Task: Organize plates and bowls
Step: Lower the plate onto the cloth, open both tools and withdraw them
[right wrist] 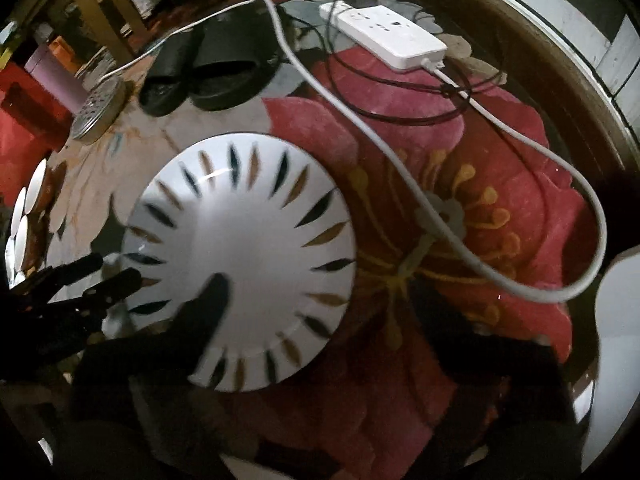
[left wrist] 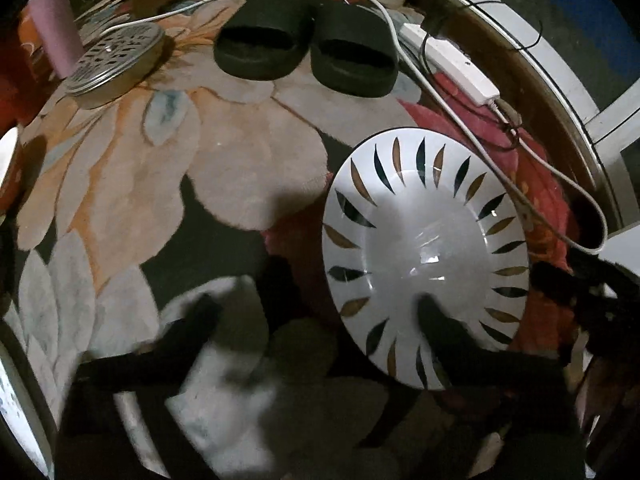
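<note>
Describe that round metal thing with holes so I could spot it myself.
Start at the flowered carpet, then find the pair of black slippers at its far side. To their left lies the perforated metal disc, beside a lilac cylinder. It is the only silvery, hole-patterned piece; the plate is white with leaf marks.

The plate (left wrist: 424, 256) looked glossy and glazed. The carpet (left wrist: 168, 168) was matt, napped pile. The perforated lid (left wrist: 116, 60) looked like dull metal.

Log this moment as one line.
left gripper: open, one finger over plate | right gripper: open, one finger over plate | plate: lying on flowered carpet, not clamped
</note>
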A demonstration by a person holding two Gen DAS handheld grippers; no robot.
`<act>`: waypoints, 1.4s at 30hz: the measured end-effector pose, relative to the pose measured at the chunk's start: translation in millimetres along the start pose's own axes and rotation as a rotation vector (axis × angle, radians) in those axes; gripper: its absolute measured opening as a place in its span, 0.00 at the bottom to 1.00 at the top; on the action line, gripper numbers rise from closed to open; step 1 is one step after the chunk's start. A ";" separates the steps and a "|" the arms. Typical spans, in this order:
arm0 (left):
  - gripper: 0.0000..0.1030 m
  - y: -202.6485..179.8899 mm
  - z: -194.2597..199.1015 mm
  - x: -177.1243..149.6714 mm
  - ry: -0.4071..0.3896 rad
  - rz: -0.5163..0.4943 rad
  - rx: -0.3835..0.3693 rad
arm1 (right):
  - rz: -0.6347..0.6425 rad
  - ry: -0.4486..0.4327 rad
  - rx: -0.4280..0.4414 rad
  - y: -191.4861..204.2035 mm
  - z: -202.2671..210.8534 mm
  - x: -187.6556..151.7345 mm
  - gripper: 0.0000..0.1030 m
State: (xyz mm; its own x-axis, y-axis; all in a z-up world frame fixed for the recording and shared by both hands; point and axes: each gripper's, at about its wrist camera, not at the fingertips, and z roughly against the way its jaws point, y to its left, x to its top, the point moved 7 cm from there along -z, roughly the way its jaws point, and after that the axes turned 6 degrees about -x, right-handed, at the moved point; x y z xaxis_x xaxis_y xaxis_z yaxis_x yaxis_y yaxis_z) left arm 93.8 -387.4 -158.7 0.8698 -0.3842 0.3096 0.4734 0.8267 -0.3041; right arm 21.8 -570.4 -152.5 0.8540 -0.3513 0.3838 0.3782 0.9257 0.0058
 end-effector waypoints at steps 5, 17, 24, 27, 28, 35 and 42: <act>0.99 -0.6 19.0 -7.3 -0.008 -0.013 0.010 | -0.025 0.090 -0.007 14.7 -0.5 -17.9 0.98; 0.99 3.2 48.0 -15.6 -0.016 -0.039 0.007 | -0.036 0.092 -0.019 34.4 16.5 -26.0 0.99; 0.99 18.7 60.1 -18.0 -0.029 -0.021 0.014 | -0.009 0.077 -0.022 51.6 21.2 -24.1 0.99; 0.99 26.5 64.9 -19.4 -0.033 -0.013 0.016 | 0.004 0.074 -0.026 59.6 23.3 -23.8 0.99; 0.99 29.0 65.9 -19.9 -0.034 -0.009 0.016 | 0.009 0.074 -0.027 61.8 24.0 -23.9 0.99; 0.99 42.6 75.3 -22.1 -0.043 0.006 0.022 | 0.027 0.072 -0.037 72.4 28.4 -23.1 0.99; 0.99 57.6 84.4 -25.8 -0.051 0.020 0.034 | 0.051 0.073 -0.032 88.4 34.0 -23.2 0.99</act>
State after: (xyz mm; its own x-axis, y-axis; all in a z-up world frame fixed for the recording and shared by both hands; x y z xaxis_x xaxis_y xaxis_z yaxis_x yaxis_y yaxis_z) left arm 86.9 -295.2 -108.1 0.8705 -0.3466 0.3494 0.4500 0.8479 -0.2802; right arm 23.2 -475.6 -129.5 0.8959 -0.3140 0.3144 0.3436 0.9381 -0.0423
